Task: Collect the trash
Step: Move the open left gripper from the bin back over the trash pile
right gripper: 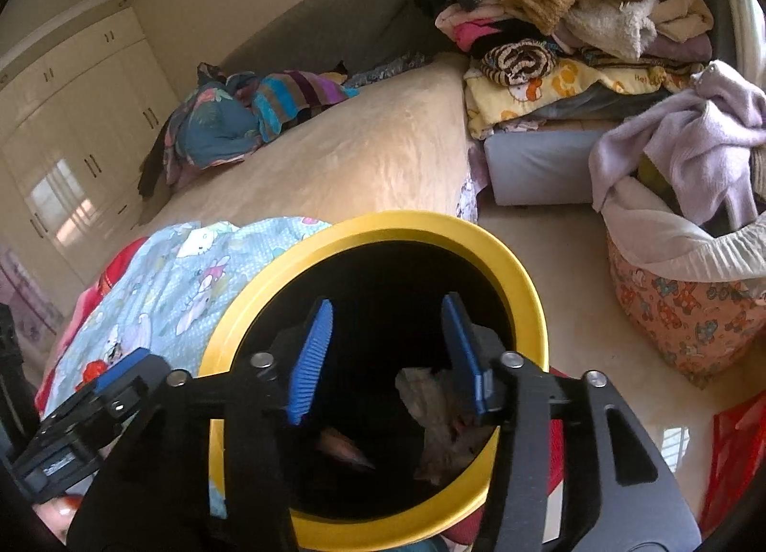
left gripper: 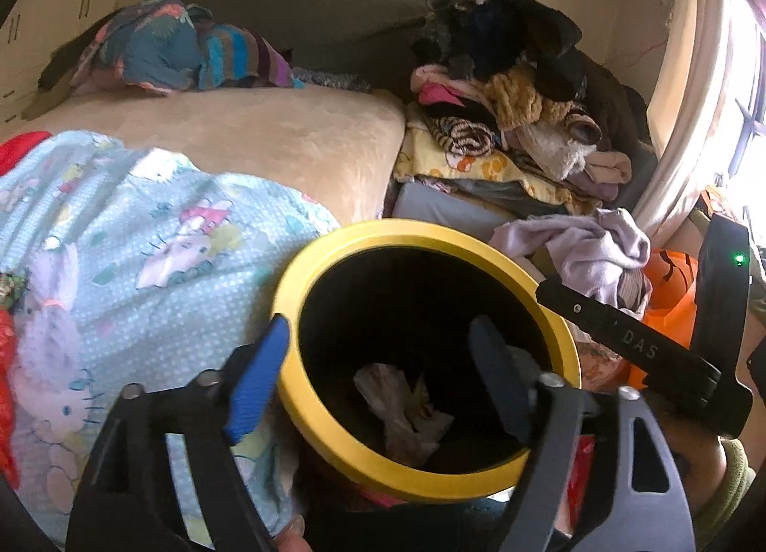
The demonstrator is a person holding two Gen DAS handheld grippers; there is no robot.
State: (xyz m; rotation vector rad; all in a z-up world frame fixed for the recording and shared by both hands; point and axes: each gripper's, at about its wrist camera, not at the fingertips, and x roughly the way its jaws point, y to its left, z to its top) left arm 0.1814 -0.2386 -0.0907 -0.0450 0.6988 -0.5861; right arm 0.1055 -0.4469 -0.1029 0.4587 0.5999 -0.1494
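Both grippers hang over the yellow-rimmed bin (right gripper: 522, 286), prob bc that's the drop spot for trash. It sits right beside the bed (left gripper: 268, 130), so stuff off the covers has a short trip.

Left gripper (left gripper: 378, 379) is spread wide w/ nothing between the fingers; one finger sits outside the rim, the other inside. Right gripper (right gripper: 383, 355) is about half open over the bin mouth, also empty.

Crumpled paper trash (left gripper: 407, 408) is already lying down in the bin, below the right gripper's fingers, so imo that piece is done.

Rest of the room is clothes piles and a laundry basket (right gripper: 684, 312), can't spot more trash from here tbh.
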